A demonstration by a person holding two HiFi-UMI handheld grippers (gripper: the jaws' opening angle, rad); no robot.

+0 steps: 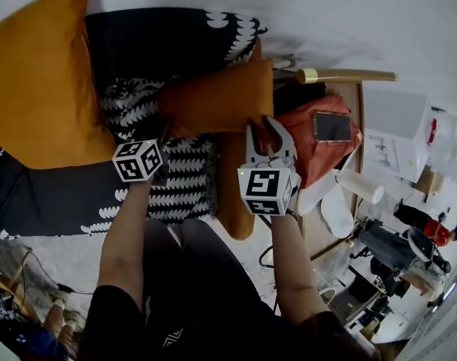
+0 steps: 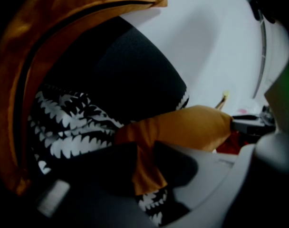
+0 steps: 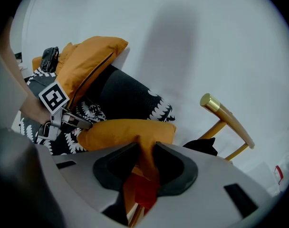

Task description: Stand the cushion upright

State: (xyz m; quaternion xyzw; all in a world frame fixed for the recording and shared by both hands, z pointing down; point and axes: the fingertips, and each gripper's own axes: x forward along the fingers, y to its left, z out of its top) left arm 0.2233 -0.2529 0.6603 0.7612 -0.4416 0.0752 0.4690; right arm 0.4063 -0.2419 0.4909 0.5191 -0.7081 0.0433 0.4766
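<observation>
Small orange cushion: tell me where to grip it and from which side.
Pinch the small orange cushion by its two end corners, where the stuffing thins to flat fabric; the plump middle looks too thick. Come from its near edge, as the left tool and right tool sit now, one on each corner.

At 2 corners of small orange cushion (image 1: 217,96): left gripper (image 1: 165,131), right gripper (image 1: 261,125); patterned cushion (image 1: 180,175) beneath.
</observation>
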